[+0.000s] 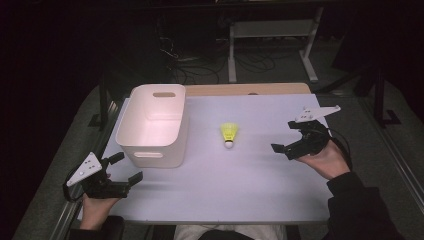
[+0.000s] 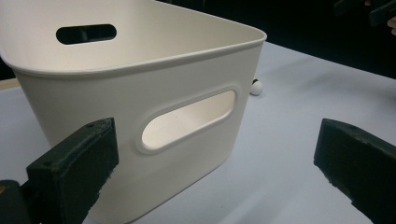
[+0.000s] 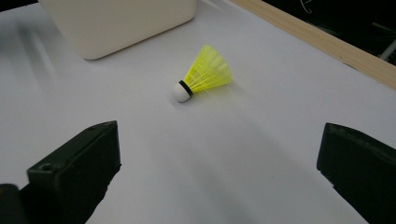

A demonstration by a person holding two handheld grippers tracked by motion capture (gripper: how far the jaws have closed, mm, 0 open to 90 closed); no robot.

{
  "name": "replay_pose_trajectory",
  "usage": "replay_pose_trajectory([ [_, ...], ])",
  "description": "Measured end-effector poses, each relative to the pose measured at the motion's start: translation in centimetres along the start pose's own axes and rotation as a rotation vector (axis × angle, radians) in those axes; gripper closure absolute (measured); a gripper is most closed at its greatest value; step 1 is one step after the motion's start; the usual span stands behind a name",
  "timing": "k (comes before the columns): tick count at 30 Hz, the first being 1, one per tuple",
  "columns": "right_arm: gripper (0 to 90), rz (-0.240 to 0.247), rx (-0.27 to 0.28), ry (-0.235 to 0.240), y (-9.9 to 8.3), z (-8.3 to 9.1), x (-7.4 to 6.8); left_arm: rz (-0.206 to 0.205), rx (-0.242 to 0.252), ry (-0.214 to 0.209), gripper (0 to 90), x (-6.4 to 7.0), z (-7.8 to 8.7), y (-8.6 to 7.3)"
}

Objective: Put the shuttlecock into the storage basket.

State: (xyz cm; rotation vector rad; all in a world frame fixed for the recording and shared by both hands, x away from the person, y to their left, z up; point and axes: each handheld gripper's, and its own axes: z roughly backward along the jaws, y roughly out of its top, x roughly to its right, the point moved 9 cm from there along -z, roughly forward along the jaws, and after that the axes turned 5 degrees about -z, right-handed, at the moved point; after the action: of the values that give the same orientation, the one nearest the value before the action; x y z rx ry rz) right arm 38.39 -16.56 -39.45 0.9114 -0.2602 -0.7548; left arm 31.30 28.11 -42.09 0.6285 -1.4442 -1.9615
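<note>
A yellow shuttlecock (image 1: 229, 135) lies on its side near the middle of the white table (image 1: 250, 175), its white cork tip pointing toward the person and its skirt toward the far edge. To its left, near but not touching, stands a white plastic bin (image 1: 154, 125) with cut-out handles. The right gripper (image 1: 285, 136) hovers to the right of the shuttlecock, apart from it, jaws spread wide and holding nothing. The left gripper (image 1: 126, 167) sits at the near left, just beside the bin's near wall, its jaws likewise released and empty.
</note>
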Motion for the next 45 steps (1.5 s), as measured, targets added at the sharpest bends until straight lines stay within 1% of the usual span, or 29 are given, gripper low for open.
replay_pose_trajectory([
  [6, 0.0, 0.013, -0.013, 0.009, 0.7, -0.5, -0.2, 0.000, 0.000, -0.001, 0.0, 0.0, 0.0, 0.0],
  [16, 0.0, 0.011, -0.022, 0.022, 1.5, -1.4, -0.1, 0.000, 0.000, 0.000, 0.0, 0.0, 0.0, 0.0],
  [25, 0.0, 0.018, -0.037, 0.023, 2.3, -2.6, 0.1, 0.000, 0.000, -0.002, 0.0, 0.0, 0.0, 0.0],
  [34, 0.0, 0.014, -0.046, 0.029, 2.9, -3.7, 0.3, -0.001, 0.001, -0.003, 0.0, 0.0, 0.0, 0.0],
  [37, 0.0, 0.018, -0.054, 0.030, 3.0, -4.1, 0.3, -0.001, 0.001, -0.003, 0.0, 0.0, 0.0, 0.0],
  [39, 0.0, 0.028, -0.059, 0.028, 3.1, -4.4, 0.3, -0.001, 0.001, -0.003, 0.0, 0.1, 0.0, 0.0],
  [45, 0.0, 0.031, -0.065, 0.037, 3.6, -5.0, 0.2, -0.001, 0.000, -0.005, 0.0, 0.1, 0.0, 0.0],
])
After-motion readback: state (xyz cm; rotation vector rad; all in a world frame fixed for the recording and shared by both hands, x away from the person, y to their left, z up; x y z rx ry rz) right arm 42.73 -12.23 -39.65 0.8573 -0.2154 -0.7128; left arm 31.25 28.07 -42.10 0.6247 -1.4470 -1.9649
